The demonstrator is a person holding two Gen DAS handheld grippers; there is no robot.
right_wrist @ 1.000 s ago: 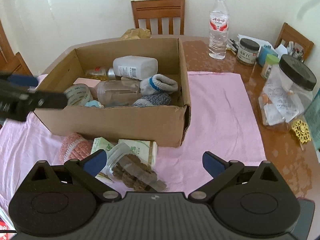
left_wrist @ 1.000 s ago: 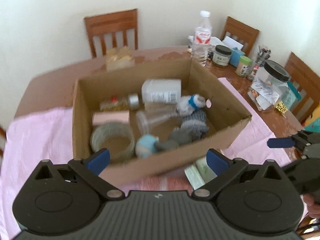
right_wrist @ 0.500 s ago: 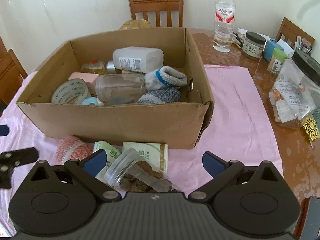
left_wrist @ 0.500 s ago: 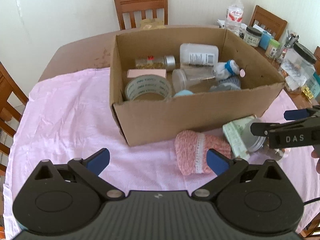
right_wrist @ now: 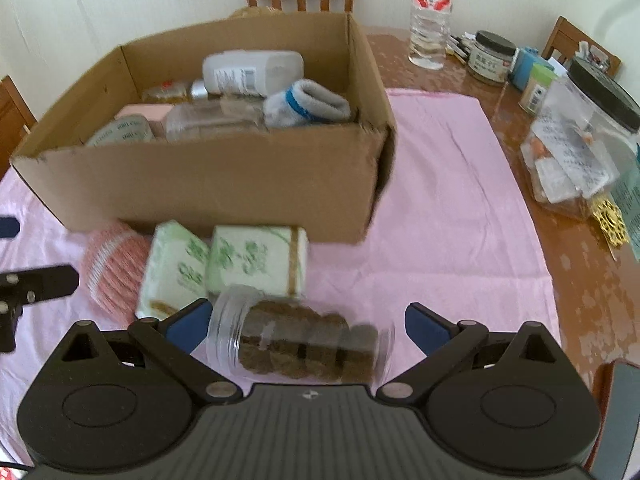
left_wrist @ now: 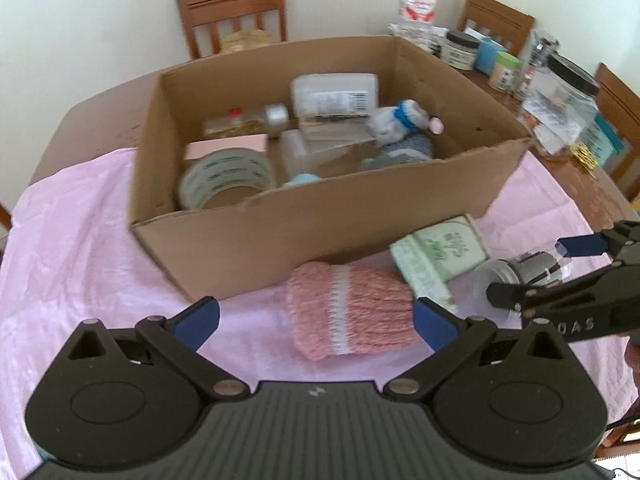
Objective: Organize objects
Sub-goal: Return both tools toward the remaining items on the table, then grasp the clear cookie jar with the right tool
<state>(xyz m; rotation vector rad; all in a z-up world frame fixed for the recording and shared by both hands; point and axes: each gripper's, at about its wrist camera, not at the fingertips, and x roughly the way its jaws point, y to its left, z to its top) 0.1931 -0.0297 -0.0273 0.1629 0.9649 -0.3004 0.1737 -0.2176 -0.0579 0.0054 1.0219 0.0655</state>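
pickup step in hand — right gripper (right_wrist: 306, 322) stood wide apart around the clear jar (right_wrist: 298, 346), lying on its side just before the cardboard box (right_wrist: 224, 196). left gripper (left_wrist: 316, 320), also spread, hung over the pink sock (left_wrist: 350, 312) — nothing clamped. next move likely: squeeze on the jar, lift it into the box.

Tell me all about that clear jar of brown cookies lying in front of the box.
The clear plastic jar of brown round cookies lies on its side on the pink tablecloth, its wide ribbed end to the left. A stack of dark cookies fills it. It sits between the open blue-tipped fingers of the right gripper, which look not yet closed on it. Just behind it are green-printed tissue packs, seemingly touching or nearly so.
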